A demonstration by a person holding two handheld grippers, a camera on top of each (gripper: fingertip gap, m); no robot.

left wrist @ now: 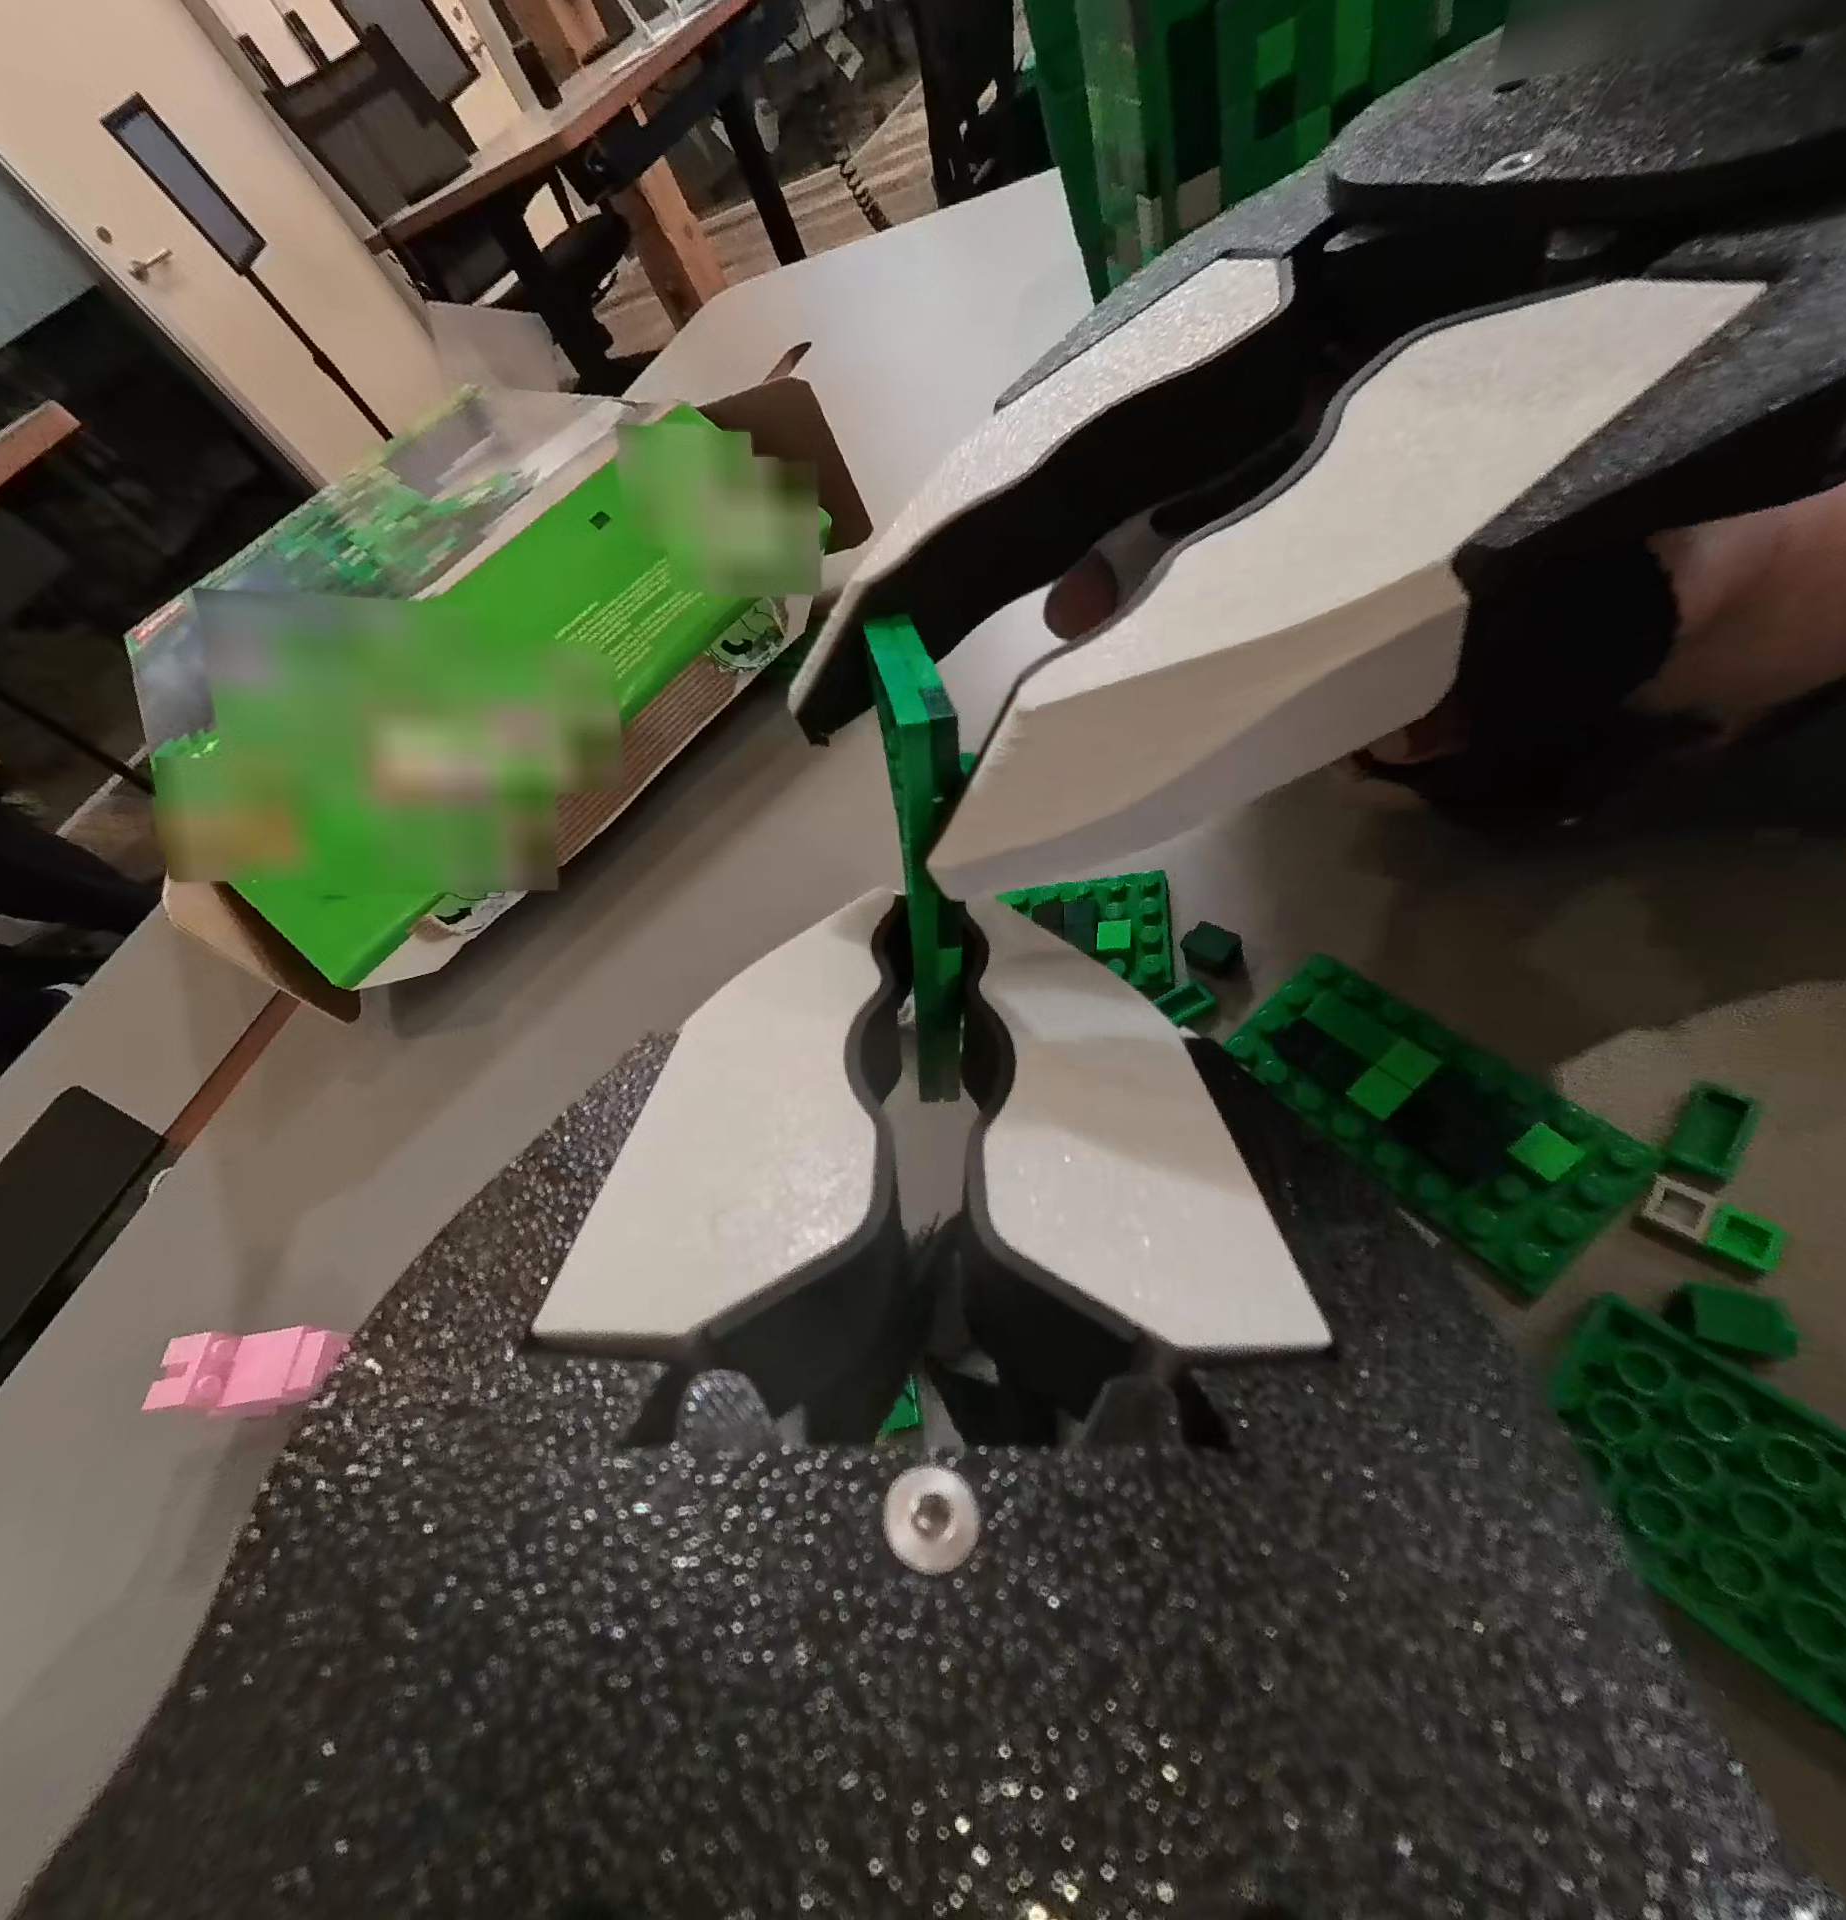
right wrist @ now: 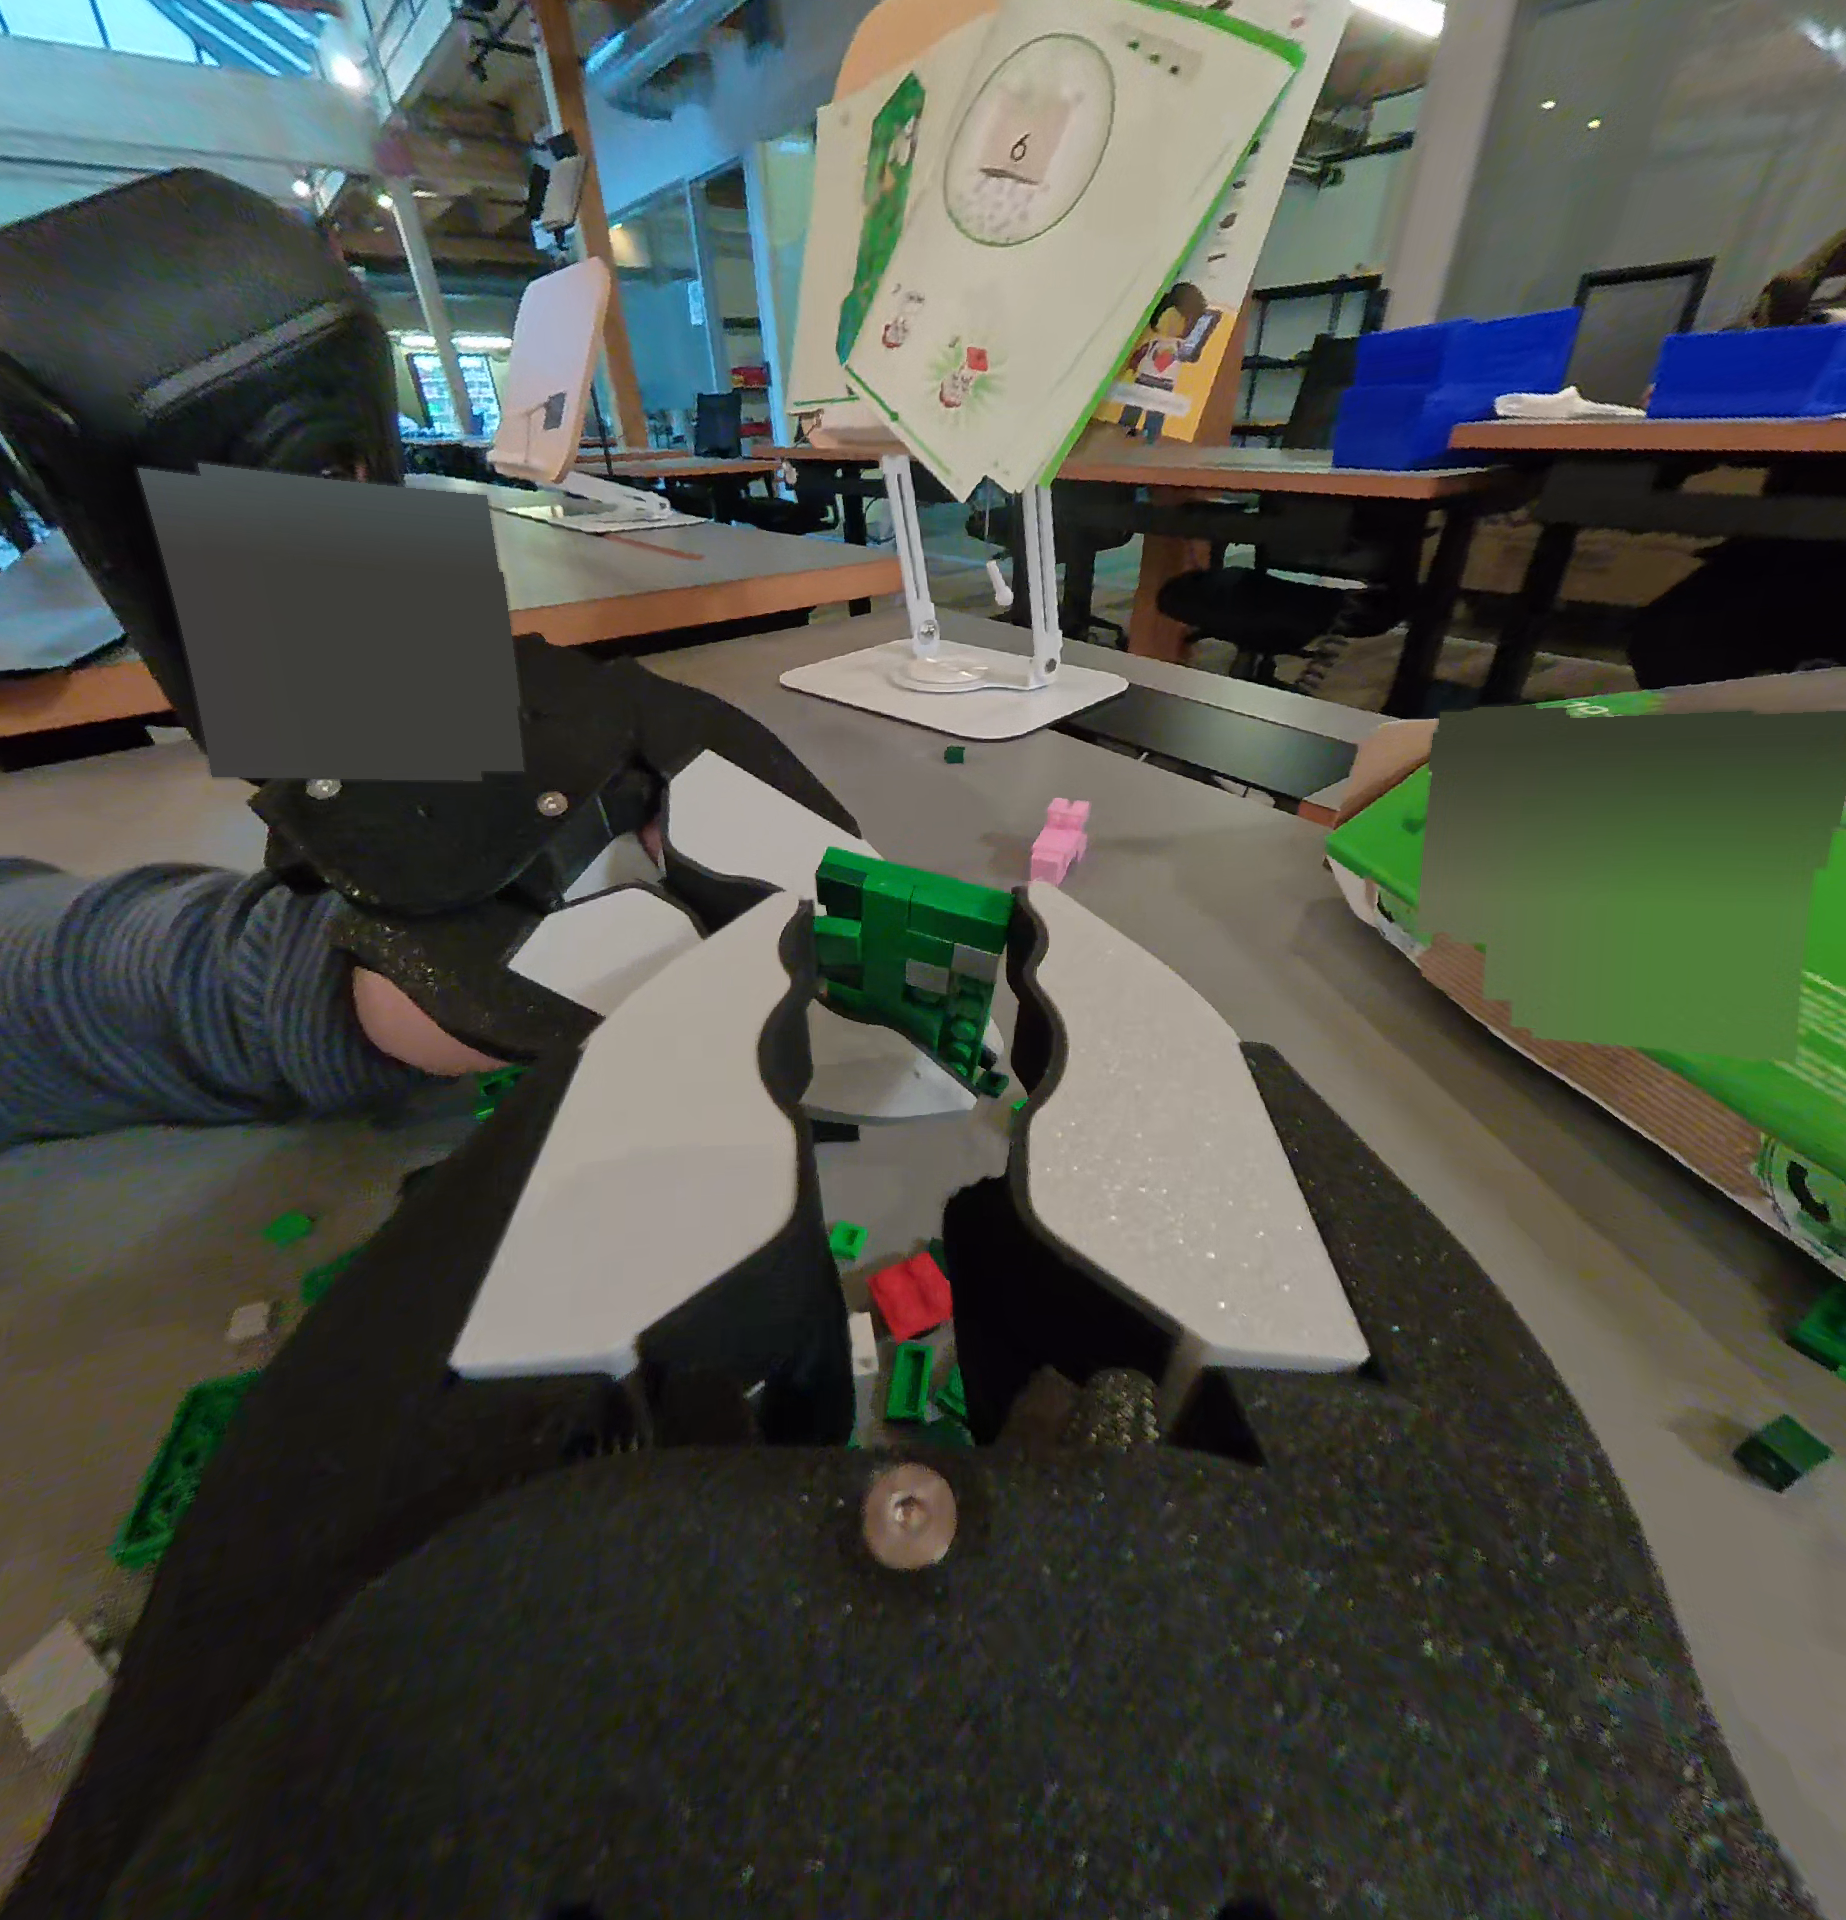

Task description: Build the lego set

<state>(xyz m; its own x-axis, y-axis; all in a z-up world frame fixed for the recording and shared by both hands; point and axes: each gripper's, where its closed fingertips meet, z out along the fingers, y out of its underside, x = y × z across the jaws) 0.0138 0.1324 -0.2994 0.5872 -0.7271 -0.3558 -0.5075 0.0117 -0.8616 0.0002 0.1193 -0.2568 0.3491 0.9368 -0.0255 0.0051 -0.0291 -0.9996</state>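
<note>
both grippers hold one green lego panel (left wrist: 924, 831), a flat plate assembly tiled in light and dark green with a couple of grey tiles, held on edge above the grey table (left wrist: 483, 1091).
left gripper (left wrist: 934, 935): white fingers pinched on the panel's lower edge, tips nearly meeting around it.
right gripper (right wrist: 914, 935): fingers clamped on the opposite end of the same panel, one finger on each side edge; the tiled face shows in the right wrist view. in the left wrist view the right gripper reaches in from the upper right, with the person's hand behind it.
on the table to the right of the left gripper: a studded green plate with dark and bright tiles (left wrist: 1418, 1112), a smaller tiled plate (left wrist: 1106, 925), an overturned green plate (left wrist: 1729, 1496), scattered small green and grey tiles (left wrist: 1708, 1132).
pink lego pig (left wrist: 244, 1371) well off to the left.
open green set box (left wrist: 399, 727) lies beyond the panel.
red brick (right wrist: 908, 1294) and loose green pieces lie under the right gripper.
instruction booklet (right wrist: 1023, 229) propped on a white stand (right wrist: 960, 675) at the far side of the table.
</note>
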